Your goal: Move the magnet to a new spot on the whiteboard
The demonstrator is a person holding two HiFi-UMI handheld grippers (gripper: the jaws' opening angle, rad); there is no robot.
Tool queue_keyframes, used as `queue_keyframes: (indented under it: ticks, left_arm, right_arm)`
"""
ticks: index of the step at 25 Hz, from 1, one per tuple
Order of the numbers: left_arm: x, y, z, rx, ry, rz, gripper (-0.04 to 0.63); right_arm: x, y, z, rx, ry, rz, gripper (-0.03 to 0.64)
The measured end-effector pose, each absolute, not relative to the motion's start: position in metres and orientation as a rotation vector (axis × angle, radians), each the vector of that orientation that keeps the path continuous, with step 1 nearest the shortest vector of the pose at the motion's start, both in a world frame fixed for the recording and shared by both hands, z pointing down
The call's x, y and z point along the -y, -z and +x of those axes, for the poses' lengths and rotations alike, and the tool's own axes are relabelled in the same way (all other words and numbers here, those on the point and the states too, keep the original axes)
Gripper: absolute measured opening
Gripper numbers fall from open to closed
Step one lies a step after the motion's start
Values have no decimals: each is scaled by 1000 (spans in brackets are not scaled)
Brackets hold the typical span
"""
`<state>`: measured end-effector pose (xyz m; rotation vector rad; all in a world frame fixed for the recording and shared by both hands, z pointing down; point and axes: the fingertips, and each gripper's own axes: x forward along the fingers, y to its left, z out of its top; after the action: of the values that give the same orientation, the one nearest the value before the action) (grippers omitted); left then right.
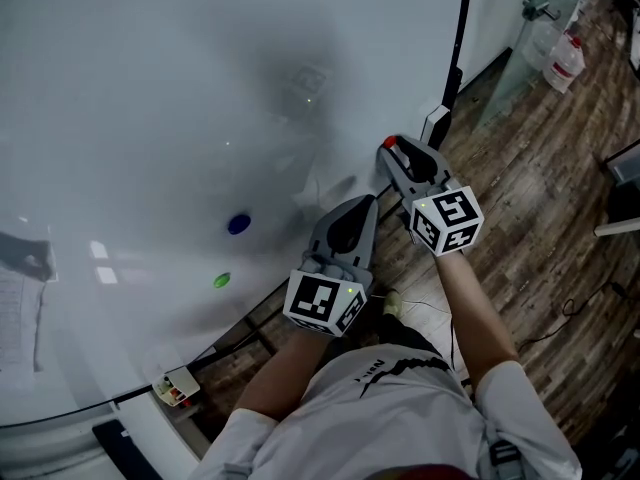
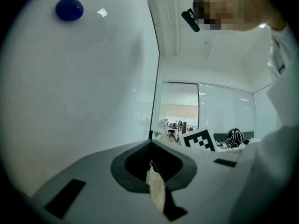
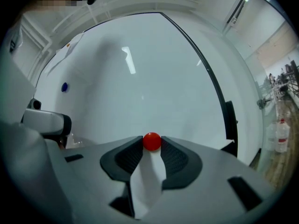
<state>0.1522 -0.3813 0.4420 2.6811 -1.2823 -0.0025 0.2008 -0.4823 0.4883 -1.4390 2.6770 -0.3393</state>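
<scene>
Currently, your right gripper [image 3: 152, 148] stands released, with the red magnet [image 3: 152, 141] between its jaw tips at the whiteboard [image 3: 154, 78]. Your left gripper [image 2: 150, 146] is clenched, empty.

Wood plank floor [image 1: 560, 178], glass walls [image 2: 219, 115].

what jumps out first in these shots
A small red round magnet sits right between the fingers of the right gripper, at their tips, against the big white whiteboard. Further left on the board in the head view, a dark blue round magnet and a green round magnet just below it stand out on the bare surface.
</scene>
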Motion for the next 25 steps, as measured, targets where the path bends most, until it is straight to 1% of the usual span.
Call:
queue_keyframes:
  ticks: [16, 25]
  left_arm:
    - [362, -432, 153, 1241, 26, 2704, 12]
    - [341, -419, 145, 1189, 35, 2738, 12]
  right_arm:
    - [432, -442, 214, -2594, 368, -1400, 129]
    - [399, -419, 202, -2582, 346, -1411, 129]
